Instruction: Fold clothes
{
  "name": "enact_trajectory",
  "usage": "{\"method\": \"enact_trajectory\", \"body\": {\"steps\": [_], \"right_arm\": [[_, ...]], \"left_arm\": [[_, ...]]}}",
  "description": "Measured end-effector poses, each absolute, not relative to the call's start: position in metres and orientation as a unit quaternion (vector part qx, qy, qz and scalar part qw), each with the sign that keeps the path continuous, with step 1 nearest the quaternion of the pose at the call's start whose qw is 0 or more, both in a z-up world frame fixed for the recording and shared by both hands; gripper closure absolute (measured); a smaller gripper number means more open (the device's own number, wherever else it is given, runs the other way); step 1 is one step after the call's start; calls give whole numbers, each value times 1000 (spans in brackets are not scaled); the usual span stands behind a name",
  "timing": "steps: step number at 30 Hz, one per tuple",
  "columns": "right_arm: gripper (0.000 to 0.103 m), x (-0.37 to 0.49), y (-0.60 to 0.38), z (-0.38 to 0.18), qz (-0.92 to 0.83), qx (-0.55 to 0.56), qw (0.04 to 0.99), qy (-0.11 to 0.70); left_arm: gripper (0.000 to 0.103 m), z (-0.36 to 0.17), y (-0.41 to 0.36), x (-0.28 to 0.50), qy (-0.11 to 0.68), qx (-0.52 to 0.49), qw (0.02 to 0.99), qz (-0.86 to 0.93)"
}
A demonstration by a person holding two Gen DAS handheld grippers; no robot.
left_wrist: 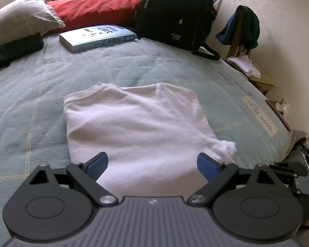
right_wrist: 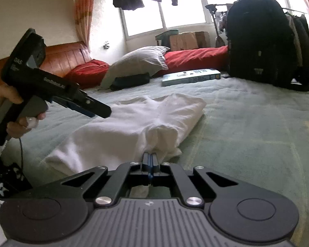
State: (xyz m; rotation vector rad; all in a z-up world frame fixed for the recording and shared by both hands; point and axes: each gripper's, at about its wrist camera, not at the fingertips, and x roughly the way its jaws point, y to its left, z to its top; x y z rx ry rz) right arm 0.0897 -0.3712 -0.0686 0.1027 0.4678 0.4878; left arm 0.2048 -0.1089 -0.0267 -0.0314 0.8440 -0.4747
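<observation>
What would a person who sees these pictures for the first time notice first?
The eye goes first to the white shirt, partly folded in the middle of the grey-green bed cover. The right hand-held gripper is shut on its near edge, while the left hand-held gripper hangs open above it. Behind, a big black backpack stands beside a red pillow and a book.

1. "GenRobot.AI" is printed in light letters along the side of the left gripper (right_wrist: 96, 111), as seen in the right wrist view.
2. "DAS" is printed on the rear block of the same gripper, with smaller lines beneath that cannot be read.
3. Large East Asian characters are shown on the cover and spine of the book (left_wrist: 96, 38), too blurred to be read.
4. A white label (left_wrist: 260, 116) on the bedspread (left_wrist: 31, 103) carries upside-down capitals, of which "HAPPY" can be made out.
</observation>
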Motion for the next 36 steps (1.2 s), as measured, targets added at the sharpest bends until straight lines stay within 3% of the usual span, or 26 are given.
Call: {"method": "enact_trajectory", "body": {"steps": [6,8,9,20,24,29,33,36], "right_arm": [[81,104,-384,-68,217,72,947,224],[83,108,-386,-71,207,76,947,234],[93,110,-387,-72,203,78,946,240],[90,133,-411,-50,185,147,939,249],[82,179,-386,-35,231,145,930,246],[72,243,-364,-59,204,135,913,327],[71,226,-375,-51,161,145,921,325],[58,192,-368,-29,187,140,925,299]], "left_arm": [[10,-26,-107,203,404,-17,886,-228],[10,-26,-107,204,406,-17,885,-227],[10,-26,-107,204,407,-17,885,-227],[10,-27,-103,203,404,-18,887,-222],[10,-24,-96,201,398,-18,892,-213],[10,-18,-80,197,390,-28,898,-203],[8,-17,-67,194,383,-31,902,-196],[8,-22,-64,196,388,-40,901,-189]]}}
